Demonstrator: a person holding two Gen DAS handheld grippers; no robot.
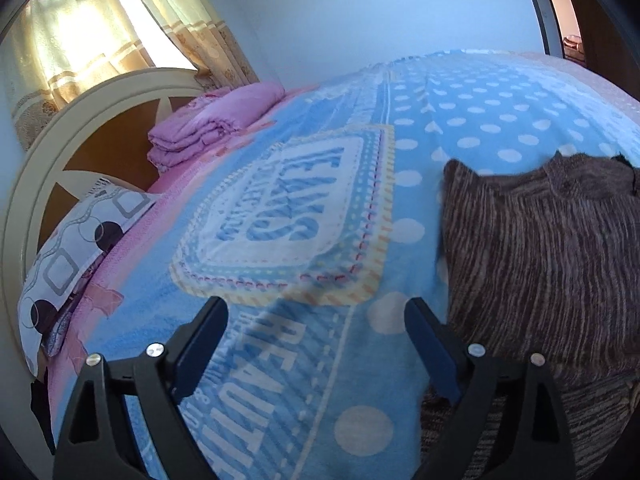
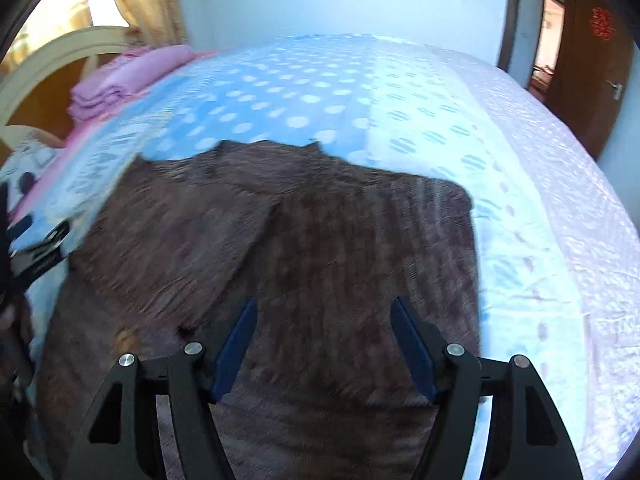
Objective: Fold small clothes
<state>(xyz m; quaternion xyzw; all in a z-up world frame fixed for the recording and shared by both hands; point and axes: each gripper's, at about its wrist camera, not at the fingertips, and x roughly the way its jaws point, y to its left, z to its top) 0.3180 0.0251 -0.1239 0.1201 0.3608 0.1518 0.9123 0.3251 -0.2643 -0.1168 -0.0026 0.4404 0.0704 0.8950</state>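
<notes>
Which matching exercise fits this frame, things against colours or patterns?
Column one:
1. garment
2. folded bedding
3. blanket
4. pillow

Column two:
A. pink
B. blue with white dots
C. brown, streaked
D. white with dark circles and grey squares

Pairs: 1-C, 2-A, 3-B, 4-D

Garment: spread flat on blanket, which covers the bed. Folded bedding: far end of bed, against headboard. Pillow: on the bed's left edge, nearer than the bedding. Curtains: behind headboard. Doorway: beyond the bed's far right.
</notes>
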